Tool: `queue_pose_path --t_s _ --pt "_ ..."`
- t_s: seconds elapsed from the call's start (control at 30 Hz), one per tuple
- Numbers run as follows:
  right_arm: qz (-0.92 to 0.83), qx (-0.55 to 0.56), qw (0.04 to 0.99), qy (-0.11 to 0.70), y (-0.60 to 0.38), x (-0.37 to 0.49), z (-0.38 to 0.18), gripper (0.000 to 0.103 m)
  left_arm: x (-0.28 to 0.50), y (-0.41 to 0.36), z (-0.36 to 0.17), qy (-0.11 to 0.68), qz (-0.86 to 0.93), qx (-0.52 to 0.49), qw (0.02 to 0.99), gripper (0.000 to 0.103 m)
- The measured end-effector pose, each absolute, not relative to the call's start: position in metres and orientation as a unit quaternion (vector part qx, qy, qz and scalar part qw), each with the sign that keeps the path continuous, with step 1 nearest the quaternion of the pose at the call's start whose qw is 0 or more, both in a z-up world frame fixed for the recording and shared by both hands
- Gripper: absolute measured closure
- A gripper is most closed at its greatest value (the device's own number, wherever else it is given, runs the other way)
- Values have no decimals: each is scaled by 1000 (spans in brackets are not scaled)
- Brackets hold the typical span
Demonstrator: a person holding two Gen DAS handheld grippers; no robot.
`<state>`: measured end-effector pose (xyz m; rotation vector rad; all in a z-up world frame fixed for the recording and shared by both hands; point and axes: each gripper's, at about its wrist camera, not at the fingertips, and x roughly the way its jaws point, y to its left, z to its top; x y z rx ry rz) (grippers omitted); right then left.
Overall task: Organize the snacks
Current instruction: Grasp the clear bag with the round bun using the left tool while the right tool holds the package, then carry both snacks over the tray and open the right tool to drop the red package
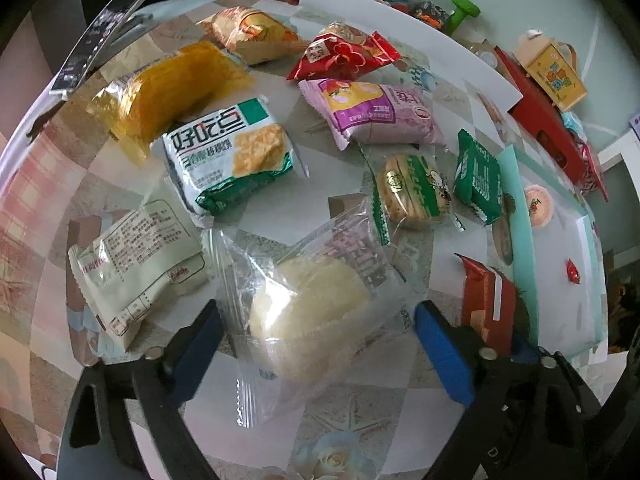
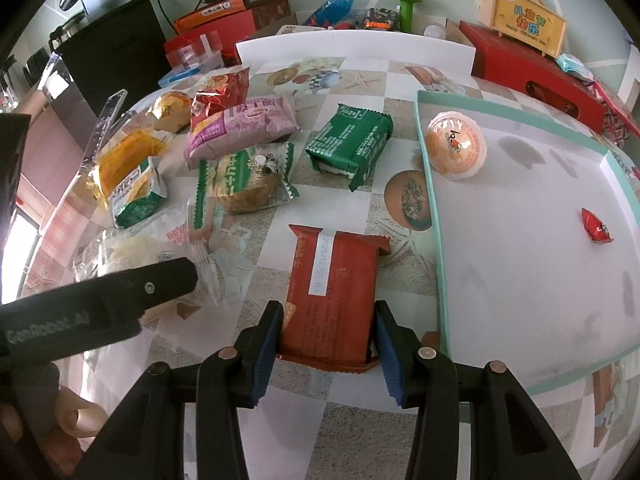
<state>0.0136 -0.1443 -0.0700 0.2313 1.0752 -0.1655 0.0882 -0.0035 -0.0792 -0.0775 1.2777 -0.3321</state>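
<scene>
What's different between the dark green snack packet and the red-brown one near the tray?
The green packet lies free on the table, untouched; the red-brown packet sits between the right gripper fingers, which press its sides. The green one lies askew with a white edge showing at one end; the red-brown one lies straight and carries a white date strip. Both are flat, sealed, printed-side-down packets outside the tray.

Your red packet (image 2: 334, 300) lies flat on the tabletop (image 2: 320, 408), clamped at its near end. Clear-wrapped pale cake (image 1: 308, 304) lies flat, loose between wide fingers (image 1: 444, 356).

Two close downward views, snacks (image 1: 224, 160) shared.
</scene>
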Motion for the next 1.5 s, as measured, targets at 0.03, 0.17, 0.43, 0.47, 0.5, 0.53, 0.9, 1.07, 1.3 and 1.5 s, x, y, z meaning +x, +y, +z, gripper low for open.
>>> queue_pose_path --t_s 0.03,0.17,0.43,0.47,0.5,0.53,0.9,1.07,1.3,1.5 --pt "-78 110 849 511 -145 14 -70 55 88 -5 -79 592 -157 -36 789 15" --pt "-79 107 848 513 -144 15 -70 55 89 -8 -78 590 -162 -33 791 26" --pt "-77 105 848 514 -144 17 -70 55 88 -8 -76 587 -164 -40 792 31" --pt "-77 105 848 514 -145 17 -70 55 88 -7 -75 586 -165 -42 792 32" --pt "-77 107 848 514 -145 17 -70 55 88 -6 -75 586 -166 -43 792 32" --pt "-77 108 848 514 -145 17 -69 55 87 -5 -74 585 -166 -44 792 32" --pt "-68 130 853 500 -149 14 -58 58 85 1 -63 573 -172 -48 800 40" --pt "-63 137 862 484 -149 11 -49 58 83 5 -54 562 -174 -51 807 40" --pt "-59 143 867 473 -150 9 -41 58 83 12 -45 549 -171 -57 816 41" --pt "-56 153 872 462 -153 9 -34 58 85 21 -39 538 -151 -64 827 41"
